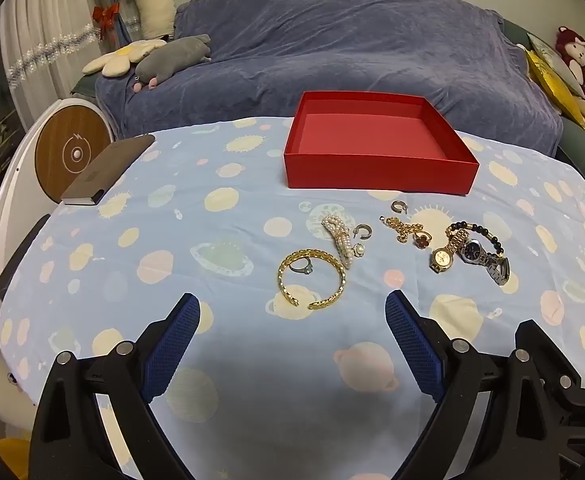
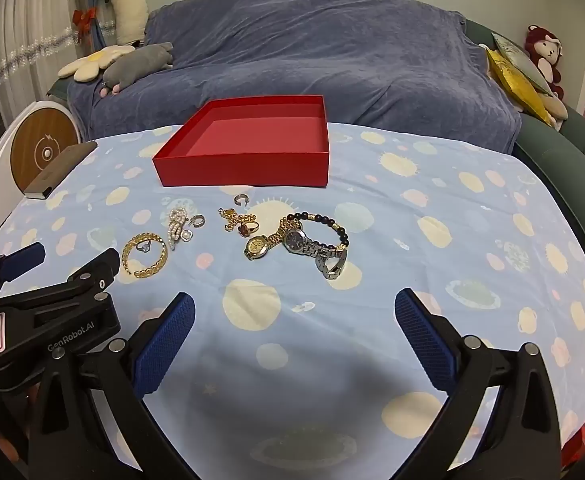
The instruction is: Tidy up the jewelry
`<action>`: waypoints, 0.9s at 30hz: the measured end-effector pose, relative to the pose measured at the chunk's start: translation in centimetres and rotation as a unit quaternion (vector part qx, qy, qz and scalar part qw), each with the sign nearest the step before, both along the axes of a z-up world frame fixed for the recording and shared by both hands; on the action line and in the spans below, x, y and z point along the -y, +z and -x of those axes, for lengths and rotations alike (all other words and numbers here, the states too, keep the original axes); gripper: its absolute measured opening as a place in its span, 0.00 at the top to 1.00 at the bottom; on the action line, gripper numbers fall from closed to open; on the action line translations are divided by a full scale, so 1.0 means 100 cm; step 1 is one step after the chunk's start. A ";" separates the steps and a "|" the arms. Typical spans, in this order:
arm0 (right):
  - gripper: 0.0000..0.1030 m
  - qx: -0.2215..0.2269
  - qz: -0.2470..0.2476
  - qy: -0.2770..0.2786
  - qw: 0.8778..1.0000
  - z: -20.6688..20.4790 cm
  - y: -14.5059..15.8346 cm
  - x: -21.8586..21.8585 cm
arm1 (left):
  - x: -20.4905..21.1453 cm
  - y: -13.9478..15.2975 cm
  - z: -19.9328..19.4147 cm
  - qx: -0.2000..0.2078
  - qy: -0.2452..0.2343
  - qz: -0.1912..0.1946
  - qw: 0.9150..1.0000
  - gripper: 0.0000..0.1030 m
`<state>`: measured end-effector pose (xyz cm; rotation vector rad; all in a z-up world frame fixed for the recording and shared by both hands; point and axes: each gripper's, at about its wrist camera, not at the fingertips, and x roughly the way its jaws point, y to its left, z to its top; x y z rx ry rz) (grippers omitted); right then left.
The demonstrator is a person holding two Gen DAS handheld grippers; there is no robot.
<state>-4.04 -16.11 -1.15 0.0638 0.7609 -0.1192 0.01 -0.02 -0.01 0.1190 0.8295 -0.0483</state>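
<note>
Step in hand: start of the sort. I judge that nothing is yet put away, since every piece lies on the tablecloth [image 1: 212,240] and I hold none.
Left gripper [image 1: 292,304]: my jaws are spread wide and hold nothing. I hang low over the cloth, just near of the gold bangle [image 1: 311,278].
Right gripper [image 2: 294,304]: my jaws are spread wide and hold nothing. I hang near of the watches, apart from them.
Red box [image 1: 376,170]: it stands at the far side of the table, open at the top. It shows one compartment, and the floor that I see is bare.
Left cluster: the gold bangle lies flat with a silver ring [image 1: 303,268] inside its loop. A pearl bracelet [image 1: 338,238] lies just beyond it, with a small hoop earring [image 1: 362,230] beside that.
Middle cluster: a gold chain [image 1: 400,226] touches a ring with a red stone [image 1: 421,240]. A second hoop earring [image 1: 399,207] lies farther off, toward the box.
Right cluster: a gold watch [image 2: 257,246], a silver watch [image 2: 312,246] and a dark bead bracelet [image 2: 324,222] lie overlapped.
Next move, left: lower the jaws over one side of the bangle and close on its band. The ring inside the loop must not be dragged along.
Next move, right: the watches and beads are tangled, so I judge that one strap must be lifted clear of the others.
Risk: the small pieces lie flat on soft cloth, and the pads may pinch fabric with them.
</note>
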 end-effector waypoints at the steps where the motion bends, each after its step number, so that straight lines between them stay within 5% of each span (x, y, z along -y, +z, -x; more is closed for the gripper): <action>1: 0.05 0.001 -0.001 0.000 1.000 0.000 0.000 0.000 | 0.000 0.000 0.000 0.001 0.001 0.001 1.000 0.11; 27: 0.05 0.001 -0.001 0.000 1.000 0.001 -0.001 0.001 | 0.000 0.000 0.000 0.000 0.000 0.004 1.000 0.11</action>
